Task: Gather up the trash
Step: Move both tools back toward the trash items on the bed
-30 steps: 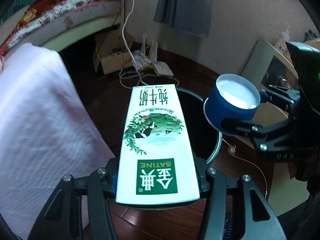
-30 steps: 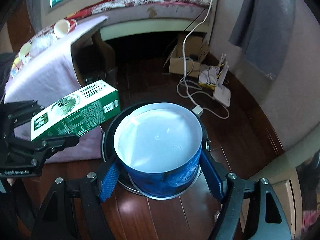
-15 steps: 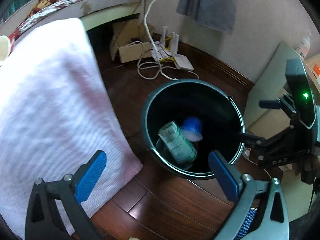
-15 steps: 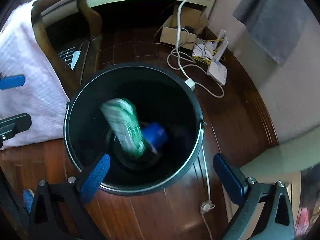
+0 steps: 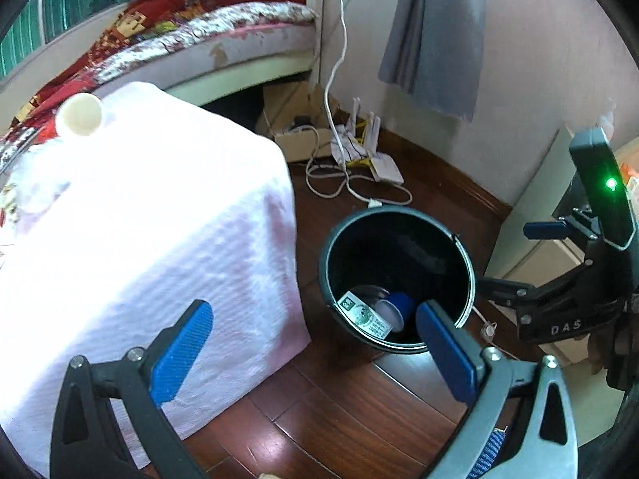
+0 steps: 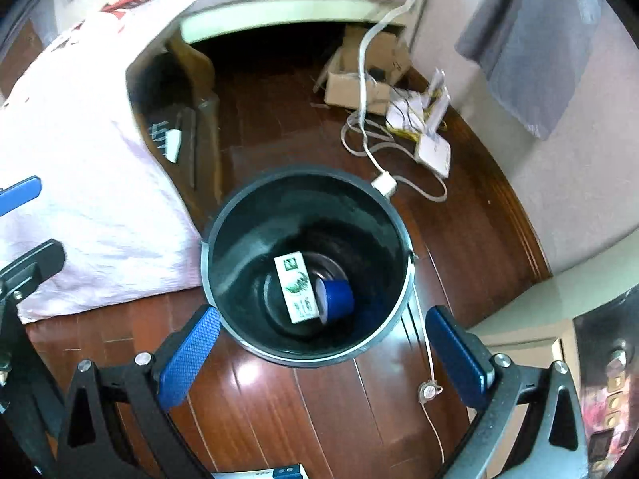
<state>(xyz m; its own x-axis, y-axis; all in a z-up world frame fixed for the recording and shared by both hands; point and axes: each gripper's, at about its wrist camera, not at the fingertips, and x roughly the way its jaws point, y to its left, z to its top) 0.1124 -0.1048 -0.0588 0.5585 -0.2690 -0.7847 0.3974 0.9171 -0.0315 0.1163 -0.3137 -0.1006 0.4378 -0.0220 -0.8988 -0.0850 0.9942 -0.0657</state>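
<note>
Both grippers hang spread wide and empty. Directly ahead of the right gripper (image 6: 311,347), the round black plastic bin (image 6: 223,247) holds the boxy green-and-white milk carton (image 6: 297,287) lying flat, apparently touching a tipped blue paper cup (image 6: 337,299). Left of the left gripper (image 5: 315,347), a pink textured cloth (image 5: 159,239) drapes the desk.

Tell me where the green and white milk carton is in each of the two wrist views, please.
Left wrist view: the milk carton lies at the bottom of the black bin, lower centre-right, left of the blue cup.
Right wrist view: carton in the picture's middle, inside the bin.
Shared landmark: the white router on the floor.
</note>
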